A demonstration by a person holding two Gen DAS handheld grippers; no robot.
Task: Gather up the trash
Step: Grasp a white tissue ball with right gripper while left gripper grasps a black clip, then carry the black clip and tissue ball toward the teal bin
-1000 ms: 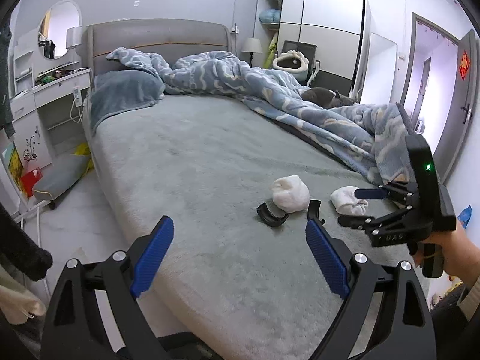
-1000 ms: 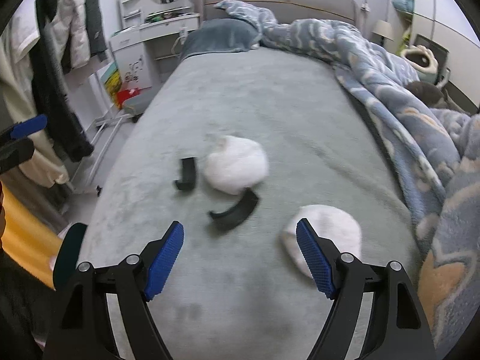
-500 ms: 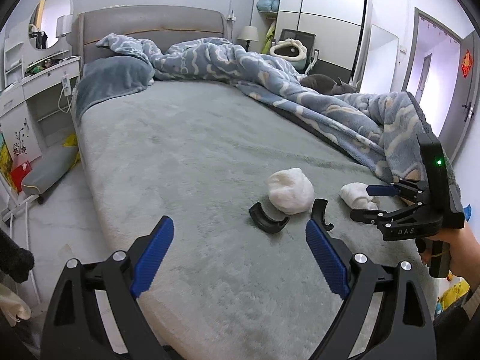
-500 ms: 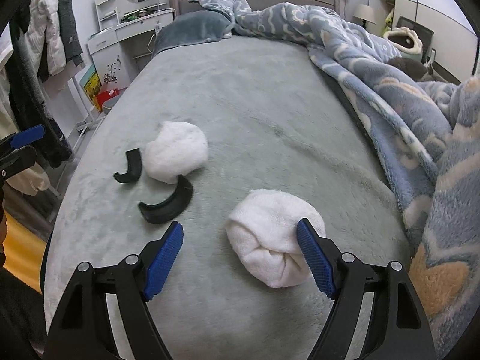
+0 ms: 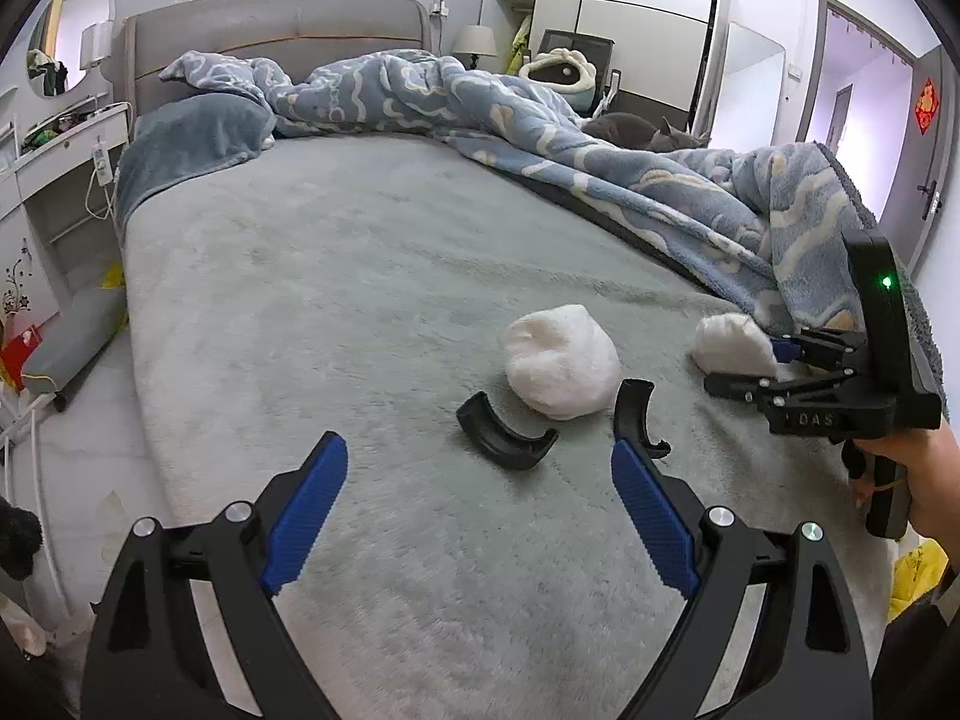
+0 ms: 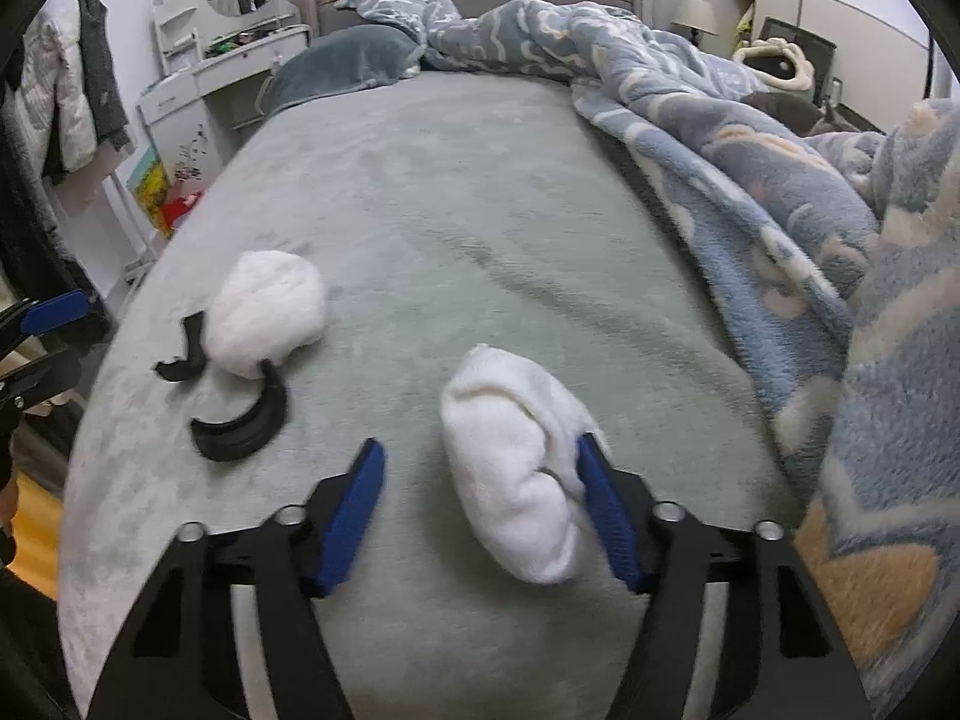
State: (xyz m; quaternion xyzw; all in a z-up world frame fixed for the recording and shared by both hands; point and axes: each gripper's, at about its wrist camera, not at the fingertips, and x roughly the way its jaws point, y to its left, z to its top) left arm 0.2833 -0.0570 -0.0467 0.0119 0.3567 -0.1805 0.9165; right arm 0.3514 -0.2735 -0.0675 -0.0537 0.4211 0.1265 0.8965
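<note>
A wide bed [image 5: 336,276] in grey plush fills the room, a blue patterned blanket [image 5: 600,144] heaped along its far side, grey padded headboard [image 5: 276,24] against the pale wall, white dressing table [image 6: 234,60] beside it, tall wardrobe [image 5: 636,24] in the corner.

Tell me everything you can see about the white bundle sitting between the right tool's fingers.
The white bundle is a soft, fluffy roll of fabric, folded over itself, lying on the grey-green bed cover near the blue patterned blanket. It sits between the fingers of the right tool, whose jaws have just been closing: the right pad touches it, the left pad stands clear. A similar bundle lies apart.
</note>
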